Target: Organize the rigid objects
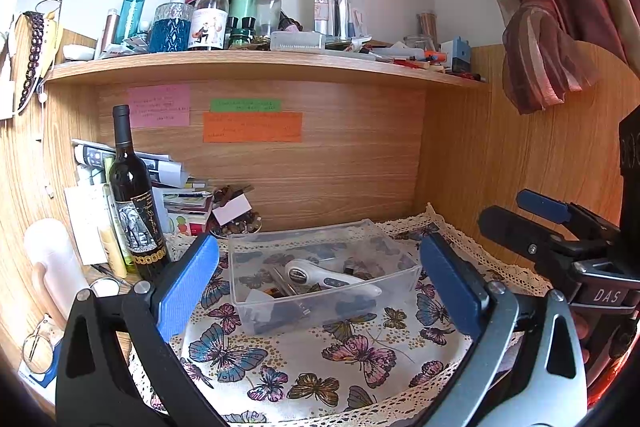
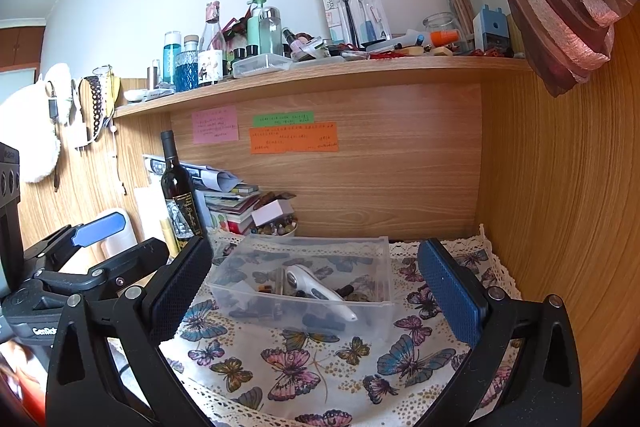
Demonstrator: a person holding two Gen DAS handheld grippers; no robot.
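Observation:
A clear plastic bin (image 1: pixel 400 277) stands on a butterfly-print cloth (image 1: pixel 304 359) in a wooden desk alcove. A white handheld tool (image 1: pixel 332 277) and several small dark items lie inside it. My left gripper (image 1: pixel 320 283) is open and empty, its jaws wide on either side of the bin, a little in front of it. In the right wrist view the bin (image 2: pixel 376 311) and the white tool (image 2: pixel 320 289) show again. My right gripper (image 2: pixel 316 291) is open and empty, in front of the bin. The right gripper also shows at the right of the left wrist view (image 1: pixel 532 223).
A dark wine bottle (image 1: pixel 134 199) stands left of the bin beside stacked papers and books (image 1: pixel 176 187) and a bowl of beads (image 1: pixel 240 225). A crowded shelf (image 1: pixel 256 65) of bottles hangs above. Wooden walls close the back and right. A knotted curtain (image 1: pixel 540 39) hangs at upper right.

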